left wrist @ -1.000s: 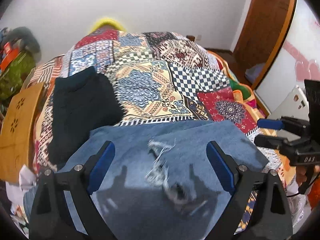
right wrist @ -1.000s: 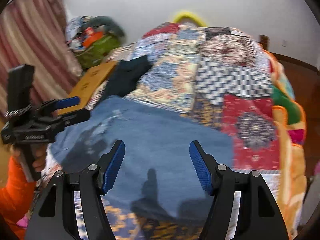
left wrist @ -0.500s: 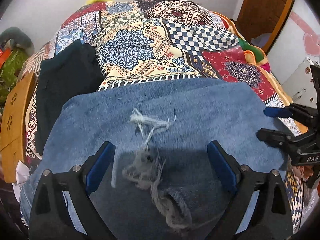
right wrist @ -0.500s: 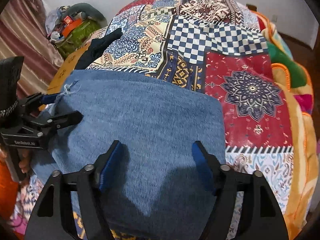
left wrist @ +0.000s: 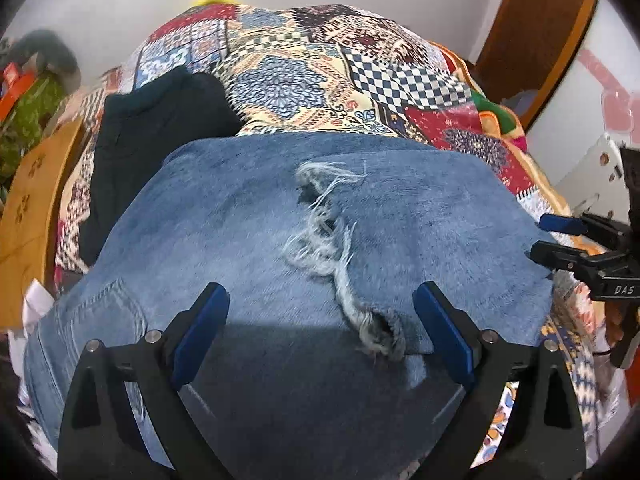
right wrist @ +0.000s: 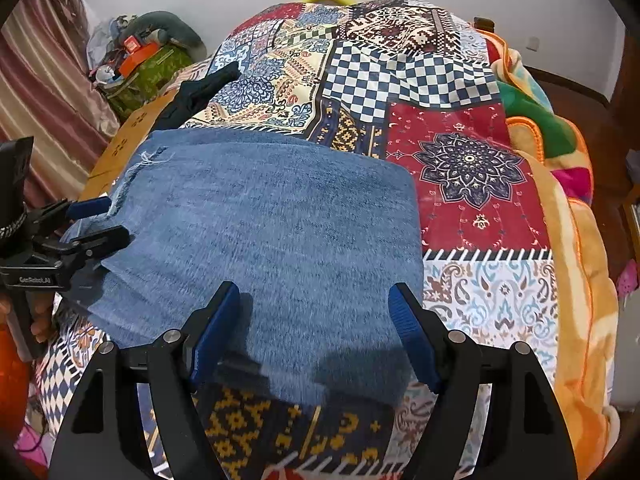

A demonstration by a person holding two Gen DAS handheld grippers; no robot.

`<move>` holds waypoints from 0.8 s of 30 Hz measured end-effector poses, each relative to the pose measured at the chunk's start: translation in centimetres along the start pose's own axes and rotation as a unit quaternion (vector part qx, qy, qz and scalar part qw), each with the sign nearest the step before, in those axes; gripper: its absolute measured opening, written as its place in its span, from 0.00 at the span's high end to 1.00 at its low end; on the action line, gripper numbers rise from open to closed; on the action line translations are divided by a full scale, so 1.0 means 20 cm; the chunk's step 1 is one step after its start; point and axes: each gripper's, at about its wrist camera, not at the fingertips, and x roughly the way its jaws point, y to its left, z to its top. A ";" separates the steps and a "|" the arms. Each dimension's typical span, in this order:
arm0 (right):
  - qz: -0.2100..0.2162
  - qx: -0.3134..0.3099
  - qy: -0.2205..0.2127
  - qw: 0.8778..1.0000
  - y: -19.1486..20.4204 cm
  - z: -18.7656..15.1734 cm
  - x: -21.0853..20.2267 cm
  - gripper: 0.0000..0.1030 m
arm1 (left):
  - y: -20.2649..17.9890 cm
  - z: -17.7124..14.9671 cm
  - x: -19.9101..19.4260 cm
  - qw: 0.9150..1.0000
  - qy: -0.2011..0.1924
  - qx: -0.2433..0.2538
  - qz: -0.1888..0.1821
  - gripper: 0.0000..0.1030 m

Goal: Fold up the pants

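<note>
Hovering with fingers spread and released, the left gripper (left wrist: 320, 328) and right gripper (right wrist: 316, 320) frame folded blue ripped denim pants (left wrist: 320, 240) at centre frame on the patchwork-quilted bed (right wrist: 468, 168).

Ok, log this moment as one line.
stage: mid-fold | folded ripped blue denim jeans flat on patchwork bedspread | left gripper jaws open above jeans | right gripper jaws open, empty

The jeans (left wrist: 256, 240) are spread folded across the near end of the quilt-covered bed (right wrist: 472, 168). A dark garment (left wrist: 160, 120) is laid on the quilt just behind and to the left of them, touching their far-left edge. A wooden board (left wrist: 36, 196) is found left of that garment, off the bed's edge. Both grippers are held over the jeans' near edge, the left gripper (left wrist: 320, 320) left of the right gripper (right wrist: 316, 320).
</note>
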 end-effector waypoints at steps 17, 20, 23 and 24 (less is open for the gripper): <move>0.034 -0.066 -0.053 0.996 0.35 0.22 -0.10 0.24 | 0.76 -0.36 -0.56 0.969 -0.092 -0.211 0.086 0.06; 0.035 -0.078 -0.044 0.995 0.42 0.24 -0.02 0.23 | 0.91 -0.51 -0.56 0.959 -0.074 -0.258 0.089 0.06; 0.035 -0.091 -0.018 0.995 0.48 0.23 0.09 0.23 | 1.03 -0.67 -0.53 0.946 -0.051 -0.312 0.075 0.06; 0.034 -0.096 -0.007 0.995 0.50 0.22 0.14 0.23 | 1.07 -0.72 -0.50 0.940 -0.042 -0.332 0.064 0.06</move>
